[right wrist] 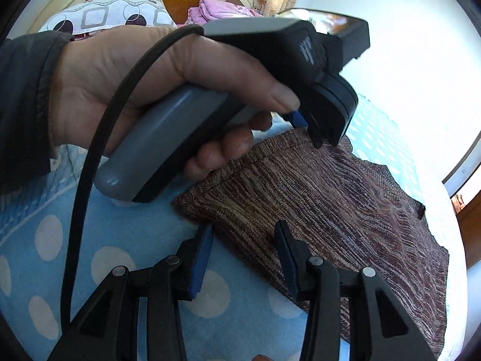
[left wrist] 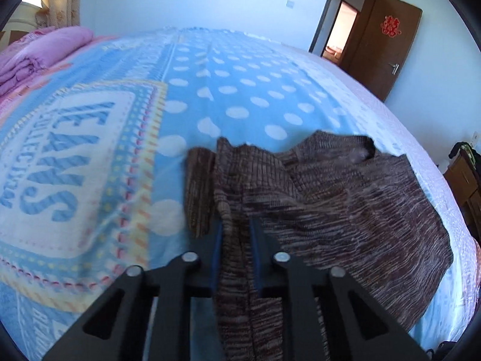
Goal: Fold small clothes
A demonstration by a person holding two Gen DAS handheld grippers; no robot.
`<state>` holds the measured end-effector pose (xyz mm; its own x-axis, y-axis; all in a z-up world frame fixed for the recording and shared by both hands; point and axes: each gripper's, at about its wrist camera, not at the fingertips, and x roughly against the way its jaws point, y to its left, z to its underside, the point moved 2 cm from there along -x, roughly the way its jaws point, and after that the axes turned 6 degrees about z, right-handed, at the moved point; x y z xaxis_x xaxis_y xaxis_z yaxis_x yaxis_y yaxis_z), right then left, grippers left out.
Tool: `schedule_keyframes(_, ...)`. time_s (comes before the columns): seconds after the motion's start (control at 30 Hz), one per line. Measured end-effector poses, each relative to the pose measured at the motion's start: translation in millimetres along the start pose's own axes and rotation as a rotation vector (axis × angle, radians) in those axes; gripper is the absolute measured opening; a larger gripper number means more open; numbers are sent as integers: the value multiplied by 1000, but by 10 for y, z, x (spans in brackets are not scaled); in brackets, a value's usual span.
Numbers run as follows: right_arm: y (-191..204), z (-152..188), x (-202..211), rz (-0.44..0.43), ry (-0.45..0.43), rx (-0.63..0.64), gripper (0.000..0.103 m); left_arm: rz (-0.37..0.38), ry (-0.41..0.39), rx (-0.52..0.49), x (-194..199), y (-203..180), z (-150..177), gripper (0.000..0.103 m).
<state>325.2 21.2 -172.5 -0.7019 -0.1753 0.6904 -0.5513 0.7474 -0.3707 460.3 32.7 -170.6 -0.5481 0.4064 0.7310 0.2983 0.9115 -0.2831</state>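
A brown knitted garment [left wrist: 345, 198] lies spread on the blue polka-dot blanket [left wrist: 240, 90] of a bed. My left gripper [left wrist: 236, 234] is shut on a bunched fold of the knit, and the cloth runs down between its blue pads. In the right wrist view a hand [right wrist: 126, 69] holds that left gripper [right wrist: 320, 141], whose tip sits on the garment's [right wrist: 330, 204] far edge. My right gripper [right wrist: 243, 237] stands open low over the garment's near corner. The flat knit lies beneath its spread jaws, and its pads [right wrist: 201, 258] do not press on it.
A folded pink quilt [left wrist: 45, 51] lies at the head of the bed beside a patterned pillow [right wrist: 105, 15]. A brown door [left wrist: 381, 45] stands open beyond the bed, with wooden furniture [left wrist: 463, 186] at its right. A black cable [right wrist: 90, 165] hangs from the hand-held gripper.
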Motion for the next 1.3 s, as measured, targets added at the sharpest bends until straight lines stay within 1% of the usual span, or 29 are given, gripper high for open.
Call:
schedule_keyframes(0.07,-10,3,-2,-2,-2,-2,44,-33,-8,23,37,56,5,3)
schedule_keyframes(0.1,-15,2,-3,-3,-3,-4,44,-40,-15,63,83,132,19,3)
schedule_keyframes(0.17,-4,0,6,3,-5,-1,44,-31,-17,88,98,209,47,3)
schedule_keyframes(0.23,24,-5,16,21,-10,11,44,-32,-15,62,76,189,52,3)
schedule_keyframes(0.3,47,-19,23,39,-16,26,44,-47,-12,49,68,144,21,7)
schedule_keyframes(0.33,60,-21,32,44,-16,30,44,-64,-14,47,63,124,-12,13)
schedule_keyframes(0.37,63,-34,22,48,-16,33,44,-87,-23,44,65,111,-50,34)
schedule_keyframes(0.4,70,-55,14,50,-16,35,44,-118,-37,42,72,110,-86,50)
schedule_keyframes(0.43,68,-76,-1,52,-15,36,44,-143,-50,41,58,119,-134,80)
schedule_keyframes(0.47,67,-92,-16,51,-13,35,44,-173,-79,42,68,135,-165,88)
schedule_keyframes(0.5,60,-109,-38,44,-8,29,44,-166,-75,41,38,148,-192,88)
schedule_keyframes(0.53,44,-117,-57,35,-6,18,41,-140,-35,41,-38,162,-202,83)
schedule_keyframes(0.57,31,-120,-68,20,-6,7,37,-117,-1,38,-107,163,-192,60)
schedule_keyframes(0.6,24,-122,-74,7,-6,3,20,-100,29,26,-174,154,-171,53)
schedule_keyframes(0.63,31,-116,-81,3,-4,7,10,-116,21,6,-186,136,-166,47)
schedule_keyframes(0.67,33,-110,-84,8,-4,10,10,-101,25,-2,-190,124,-177,26)
schedule_keyframes(0.7,36,-110,-72,12,-11,10,9,-68,34,1,-192,118,-186,11)
schedule_keyframes(0.73,34,-112,-59,10,-16,8,9,-37,49,18,-191,124,-195,8)
schedule_keyframes(0.87,-116,-78,59,-32,-41,-62,8,-35,70,48,-147,116,-235,8)
schedule_keyframes(1.0,-372,-7,200,-71,-65,-151,8,-3,78,113,-26,103,-313,7)
schedule_keyframes(1.1,-591,52,293,-100,-78,-224,8,29,64,158,91,37,-402,7)
schedule_keyframes(1.3,-1033,256,481,-165,-105,-389,7,65,26,149,300,-263,-551,7)
